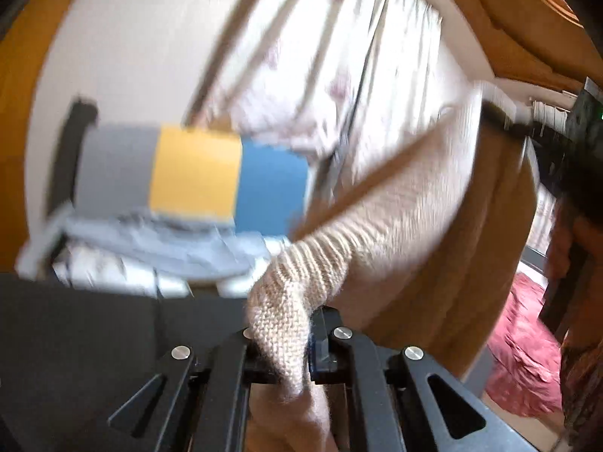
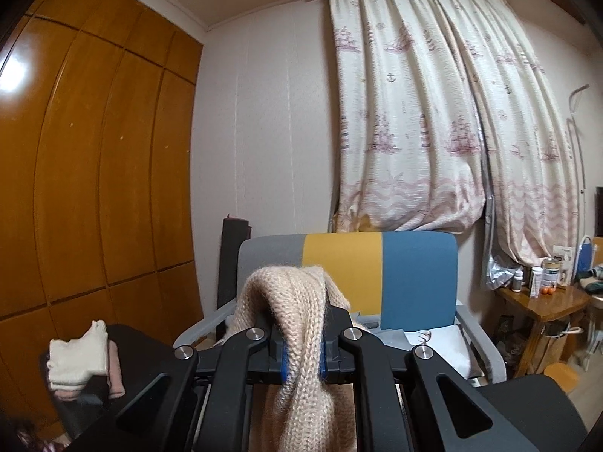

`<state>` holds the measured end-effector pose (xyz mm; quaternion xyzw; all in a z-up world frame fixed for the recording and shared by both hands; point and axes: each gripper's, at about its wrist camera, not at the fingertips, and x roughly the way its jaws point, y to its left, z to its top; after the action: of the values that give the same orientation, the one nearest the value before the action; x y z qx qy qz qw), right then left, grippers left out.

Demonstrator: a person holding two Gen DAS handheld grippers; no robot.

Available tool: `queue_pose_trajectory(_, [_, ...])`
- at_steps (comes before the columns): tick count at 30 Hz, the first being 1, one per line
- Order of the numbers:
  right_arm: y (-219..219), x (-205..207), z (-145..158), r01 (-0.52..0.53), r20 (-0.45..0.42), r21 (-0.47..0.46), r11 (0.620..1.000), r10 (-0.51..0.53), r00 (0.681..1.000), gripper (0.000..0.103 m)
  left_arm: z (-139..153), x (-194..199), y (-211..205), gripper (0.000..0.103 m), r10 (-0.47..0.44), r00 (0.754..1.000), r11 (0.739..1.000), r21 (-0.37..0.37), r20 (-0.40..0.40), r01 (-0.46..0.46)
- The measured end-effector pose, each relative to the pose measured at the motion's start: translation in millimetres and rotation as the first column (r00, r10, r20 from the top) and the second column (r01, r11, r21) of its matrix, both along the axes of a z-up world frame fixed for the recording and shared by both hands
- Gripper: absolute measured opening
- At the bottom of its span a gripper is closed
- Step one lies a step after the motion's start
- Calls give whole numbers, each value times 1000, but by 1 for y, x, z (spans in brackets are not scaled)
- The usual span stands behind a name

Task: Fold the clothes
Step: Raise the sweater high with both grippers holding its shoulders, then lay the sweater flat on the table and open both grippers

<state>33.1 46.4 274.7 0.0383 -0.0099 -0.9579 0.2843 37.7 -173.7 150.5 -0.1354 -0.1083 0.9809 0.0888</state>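
Note:
A cream knitted sweater (image 1: 395, 203) is held up in the air between both grippers. My left gripper (image 1: 288, 342) is shut on one ribbed edge of it, and the knit stretches up and to the right from the jaws in the blurred left wrist view. My right gripper (image 2: 303, 350) is shut on another bunched part of the sweater (image 2: 294, 301), which drapes over the fingers and hangs down below them. A stack of folded clothes (image 2: 79, 358), white on top of pink, lies on a dark surface at the lower left.
An armchair (image 2: 414, 278) with a grey, yellow and blue back stands straight ahead, with pale cloth on its seat. A wooden wardrobe (image 2: 94, 169) fills the left, a curtain (image 2: 433, 113) hangs behind, and a side table (image 2: 542, 305) with bottles stands right. Red bedding (image 1: 524, 358) lies low right.

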Motion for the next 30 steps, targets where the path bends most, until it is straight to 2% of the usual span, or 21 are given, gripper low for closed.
queue_pose_trajectory(3, [9,-1,10,16,-12,-43,999,-16,1000,11,60,24,-17,6,48,988,996,-69,-146,-59])
queue_pose_trajectory(5, [15,2,24,19,-43,-79,997,-22,999,11,103,46,-28,6,55,971,990,-114,-233,-84])
queue_pose_trajectory(9, [21,10,62,-6,-126,-114,993,-8,992,11,164,78,-35,6,57,936,966,-219,-347,-140])
queue_pose_trajectory(11, [17,16,81,-17,-172,-109,994,-2,985,11,184,93,-35,6,59,922,952,-256,-383,-167])
queue_pose_trajectory(14, [9,30,102,-33,-224,-102,994,9,975,11,209,123,-37,6,58,907,947,-265,-418,-183])
queue_pose_trajectory(19, [1,59,126,-72,-298,-98,993,40,954,11,243,180,-38,6,50,885,946,-262,-463,-191])
queue_pose_trajectory(24, [5,90,134,-132,-306,-120,984,90,948,11,261,227,-40,7,23,877,955,-248,-479,-161])
queue_pose_trajectory(26, [10,102,135,-157,-299,-132,979,112,948,11,262,234,-38,7,11,880,959,-243,-474,-143])
queue_pose_trajectory(30, [19,120,129,-187,-282,-125,974,146,948,11,248,217,-36,7,4,906,963,-244,-423,-118])
